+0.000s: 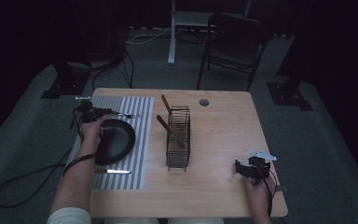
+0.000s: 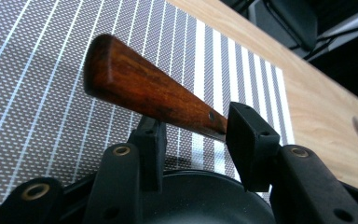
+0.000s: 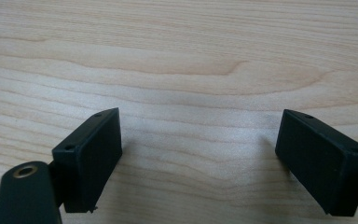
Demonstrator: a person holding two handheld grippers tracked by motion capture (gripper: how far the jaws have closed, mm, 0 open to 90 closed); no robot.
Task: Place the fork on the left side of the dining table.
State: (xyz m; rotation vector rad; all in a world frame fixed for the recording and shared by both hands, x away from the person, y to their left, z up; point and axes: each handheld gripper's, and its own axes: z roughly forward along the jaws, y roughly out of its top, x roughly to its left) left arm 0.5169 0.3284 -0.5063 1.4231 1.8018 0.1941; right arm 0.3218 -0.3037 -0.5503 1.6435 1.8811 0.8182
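On the striped placemat point(image 1: 140, 140) at the left of the table point(image 1: 223, 186), a black plate point(image 1: 116, 139) sits with a knife point(image 1: 114, 171) laid along its near side. At the mat's far edge the left gripper point(image 1: 89, 112) is clamped on a wooden-handled utensil point(image 2: 154, 95) — probably a fork. The setting looks about half made: two more wooden handles stand in the wire rack point(image 1: 178, 137) mid-table. The right gripper point(image 3: 198, 154) hovers at the near right, jaws spread, holding nothing.
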